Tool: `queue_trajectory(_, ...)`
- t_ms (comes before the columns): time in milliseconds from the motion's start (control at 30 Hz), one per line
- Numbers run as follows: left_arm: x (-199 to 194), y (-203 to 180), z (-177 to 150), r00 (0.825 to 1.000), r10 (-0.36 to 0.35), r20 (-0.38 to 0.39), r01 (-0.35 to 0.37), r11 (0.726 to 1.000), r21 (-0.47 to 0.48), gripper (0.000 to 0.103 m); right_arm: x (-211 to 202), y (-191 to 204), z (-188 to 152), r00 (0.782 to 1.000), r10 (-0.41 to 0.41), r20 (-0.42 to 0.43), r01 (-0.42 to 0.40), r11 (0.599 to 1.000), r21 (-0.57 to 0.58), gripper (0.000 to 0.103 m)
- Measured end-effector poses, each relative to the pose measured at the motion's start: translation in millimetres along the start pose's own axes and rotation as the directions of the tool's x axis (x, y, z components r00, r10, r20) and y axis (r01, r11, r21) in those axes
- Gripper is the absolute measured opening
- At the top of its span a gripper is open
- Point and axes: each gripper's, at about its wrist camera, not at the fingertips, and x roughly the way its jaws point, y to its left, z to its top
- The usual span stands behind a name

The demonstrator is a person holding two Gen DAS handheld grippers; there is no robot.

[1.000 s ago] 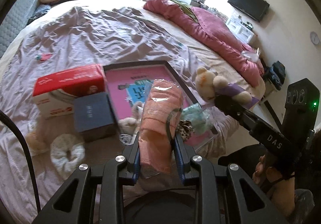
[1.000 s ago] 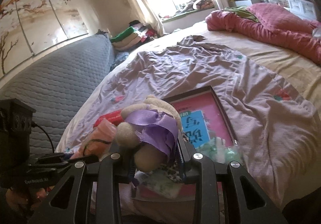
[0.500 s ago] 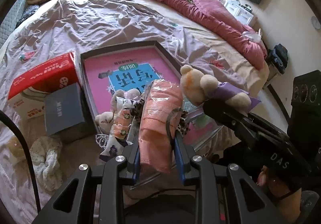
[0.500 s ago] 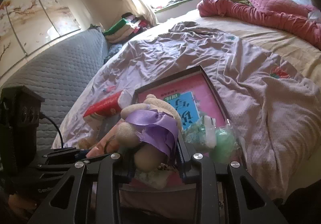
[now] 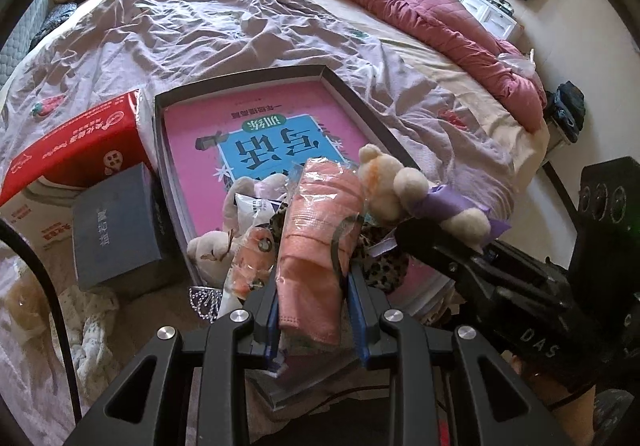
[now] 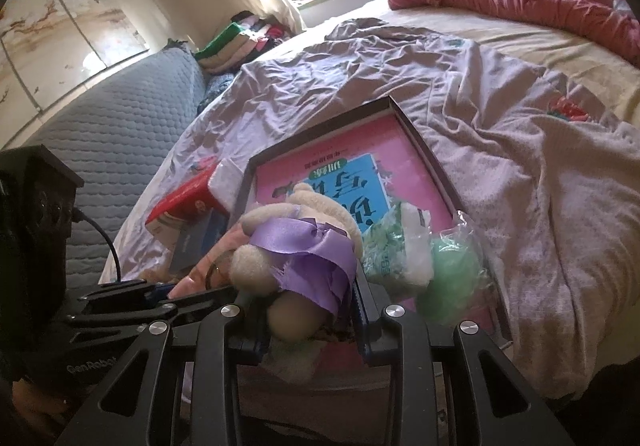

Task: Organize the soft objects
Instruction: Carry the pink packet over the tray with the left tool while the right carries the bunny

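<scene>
You had the left gripper (image 5: 316,282) clenched on a plastic-wrapped pink cloth (image 5: 320,230) and the right gripper (image 6: 308,310) grasping a small teddy bear (image 6: 296,246) with a purple ribbon, both over the near end of the shallow box (image 5: 360,102). Placing looked next: lower each onto the pile, then release.

A bed (image 5: 224,26) with a rumpled lilac sheet (image 5: 200,18) fills the frame. At centre lies a dark tray (image 5: 352,94); left of it a red box (image 5: 76,142) and a grey box (image 5: 114,222). A pink quilt (image 5: 432,10) lies upper right, a white scrunchie (image 5: 94,322) lower left.
</scene>
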Motion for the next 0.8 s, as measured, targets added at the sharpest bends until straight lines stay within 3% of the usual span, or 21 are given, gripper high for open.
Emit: queue_trajectory(800, 14, 7, 9, 1.000, -0.017, -0.019, 0.016, 0.999, -0.029, 0.030, 33, -17, 5, 1.000, -0.018, 0.001, 0.018, 1.000, -0.026, 0.036)
